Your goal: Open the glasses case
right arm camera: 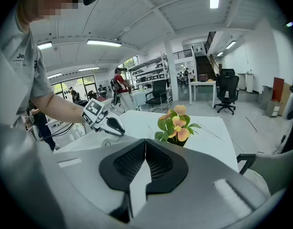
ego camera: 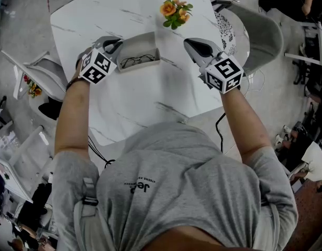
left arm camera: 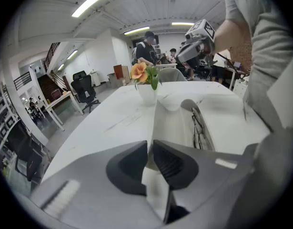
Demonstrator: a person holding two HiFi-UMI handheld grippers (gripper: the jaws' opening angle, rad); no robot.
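1. Head view: the pale grey, hard-shelled oblong glasses case [ego camera: 137, 45] lies open on the white marbled table [ego camera: 150, 98]. Its left end is at the tips of the left gripper [ego camera: 117, 46]. Dark thin-framed glasses [ego camera: 139, 61] rest in the half nearer the person. The right gripper [ego camera: 195, 45] hovers to the case's right, apart from it. The case looks light and rigid, and it would probably skid on the smooth top. The lid's rim is the sensible place to hold, with the base steadied. The glasses inside are fragile.

2. Left gripper view: this shows what the head view cannot. The jaws are nearly together and seem to pinch the raised lid's thin edge, though the sliver between the pads is hard to read. The lid rises just ahead of the jaws, with the glasses to its right. A small white vase of orange flowers [left arm camera: 145, 78] stands beyond.

3. Right gripper view: these jaws are closed together on nothing. The flowers are straight ahead and the left gripper ahead-left. The case is hidden behind this gripper's own body.
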